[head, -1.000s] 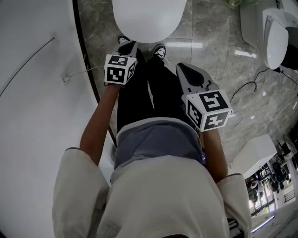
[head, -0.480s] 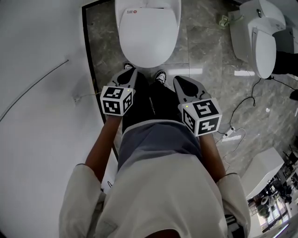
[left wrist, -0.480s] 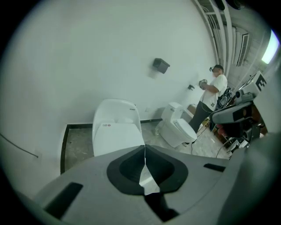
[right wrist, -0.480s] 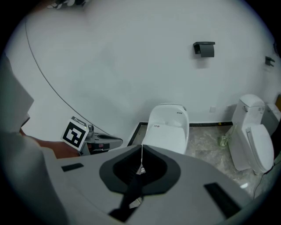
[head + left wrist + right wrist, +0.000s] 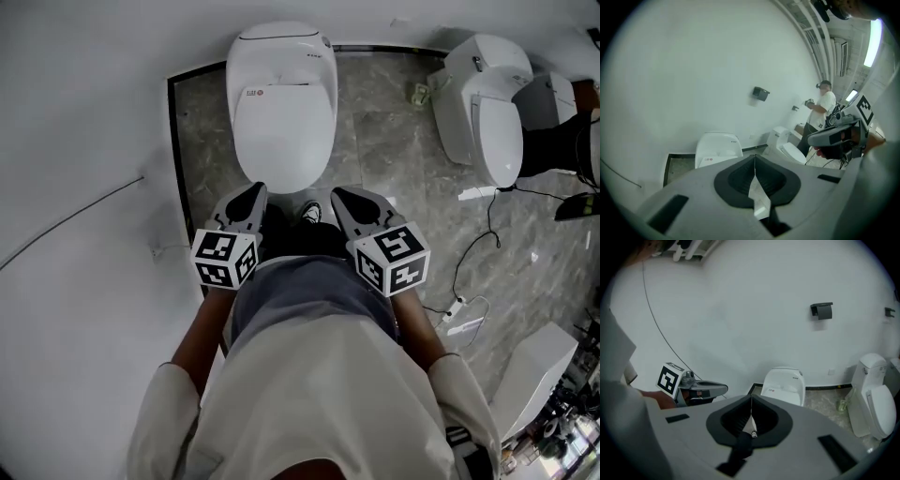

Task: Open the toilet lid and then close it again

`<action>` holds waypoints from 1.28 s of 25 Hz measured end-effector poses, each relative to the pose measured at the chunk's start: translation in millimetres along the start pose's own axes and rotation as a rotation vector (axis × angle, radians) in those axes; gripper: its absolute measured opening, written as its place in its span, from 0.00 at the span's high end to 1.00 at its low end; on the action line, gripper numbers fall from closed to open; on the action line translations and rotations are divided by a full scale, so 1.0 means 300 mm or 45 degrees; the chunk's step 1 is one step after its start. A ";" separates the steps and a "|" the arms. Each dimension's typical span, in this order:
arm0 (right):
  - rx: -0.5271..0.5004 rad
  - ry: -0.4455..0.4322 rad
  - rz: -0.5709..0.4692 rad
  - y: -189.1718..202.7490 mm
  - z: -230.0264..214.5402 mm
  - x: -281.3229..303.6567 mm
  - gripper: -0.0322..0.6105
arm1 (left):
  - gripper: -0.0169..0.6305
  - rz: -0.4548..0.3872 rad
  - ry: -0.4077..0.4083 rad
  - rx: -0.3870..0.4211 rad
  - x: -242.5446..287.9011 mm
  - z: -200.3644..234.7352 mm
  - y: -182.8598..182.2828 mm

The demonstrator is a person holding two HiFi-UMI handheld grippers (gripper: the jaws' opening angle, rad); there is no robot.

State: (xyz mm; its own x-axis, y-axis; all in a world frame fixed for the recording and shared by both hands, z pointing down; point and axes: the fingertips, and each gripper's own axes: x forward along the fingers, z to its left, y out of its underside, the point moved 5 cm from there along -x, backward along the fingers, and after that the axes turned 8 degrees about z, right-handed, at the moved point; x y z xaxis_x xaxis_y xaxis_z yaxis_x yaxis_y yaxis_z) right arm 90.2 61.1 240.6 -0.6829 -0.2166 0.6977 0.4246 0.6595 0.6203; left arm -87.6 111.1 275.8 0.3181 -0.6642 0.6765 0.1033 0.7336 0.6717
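At the far left is the plain white wall (image 5: 75,122), and a thin grey cable (image 5: 75,220) runs across it. My left gripper (image 5: 253,191) hangs in front of my waist; its jaws are pressed together and nothing is between them. Just beyond its tip, on the grey marble floor (image 5: 375,131), stands the white oval ceramic toilet (image 5: 281,56). Its white plastic lid (image 5: 281,131) lies flat down, closed, and neither gripper touches it. My right gripper (image 5: 337,195) is beside the left one, its jaws also closed together and empty. Further right stands a second white toilet (image 5: 483,122), and a white power strip (image 5: 461,325) lies on the floor.
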 end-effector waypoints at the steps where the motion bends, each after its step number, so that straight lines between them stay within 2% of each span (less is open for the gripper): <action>1: -0.022 0.002 -0.010 -0.015 0.005 -0.013 0.93 | 0.96 -0.030 0.002 -0.002 -0.021 -0.010 -0.027; 7: -0.132 -0.047 -0.099 -0.116 0.024 -0.086 0.94 | 0.96 -0.208 -0.013 0.043 -0.130 -0.037 -0.180; 14: -0.207 -0.044 -0.135 -0.141 0.036 -0.148 0.94 | 0.96 -0.319 -0.087 0.013 -0.219 -0.027 -0.225; 18: -0.205 -0.034 -0.132 -0.136 0.030 -0.160 0.94 | 0.96 -0.321 -0.107 0.010 -0.248 -0.034 -0.210; 32: -0.187 -0.023 -0.053 -0.103 0.025 -0.171 0.94 | 0.96 -0.255 -0.078 0.057 -0.244 -0.109 -0.184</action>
State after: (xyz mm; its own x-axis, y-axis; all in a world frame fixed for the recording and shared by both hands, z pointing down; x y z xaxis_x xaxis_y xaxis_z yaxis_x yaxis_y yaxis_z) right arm 107.6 57.3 183.1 -0.7116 -0.2280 0.6645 0.4770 0.5376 0.6953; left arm -85.7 123.9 179.2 0.2373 -0.8045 0.5445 0.1165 0.5800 0.8062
